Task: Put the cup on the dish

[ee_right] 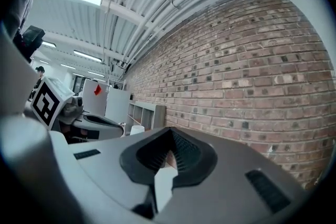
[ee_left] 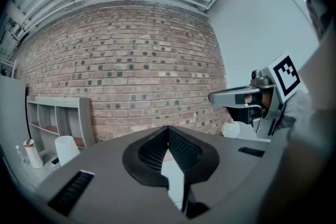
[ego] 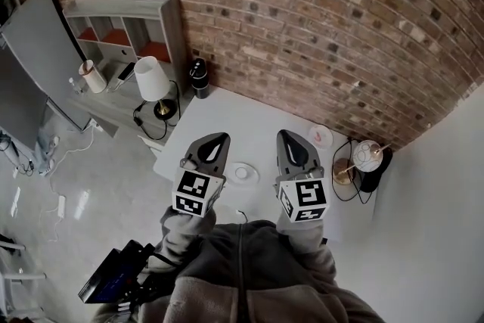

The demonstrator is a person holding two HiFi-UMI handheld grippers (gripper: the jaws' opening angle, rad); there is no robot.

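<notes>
In the head view a small round white dish (ego: 242,172) lies on the white table (ego: 249,121), between my two grippers. A white cup with pink inside (ego: 321,136) stands further right, near the wall. My left gripper (ego: 217,138) (ee_left: 168,129) is held over the table left of the dish, jaws shut and empty. Right of the dish, my right gripper (ego: 286,135) (ee_right: 170,132) is also shut with nothing in it. Both gripper views look level at the brick wall and show neither dish nor cup.
A white table lamp (ego: 151,79) and a black cylinder (ego: 200,77) stand at the table's far left corner. A grey shelf unit (ego: 125,26) is beyond them. A round globe lamp (ego: 368,155) with cables sits at the right edge. The brick wall (ego: 318,26) backs the table.
</notes>
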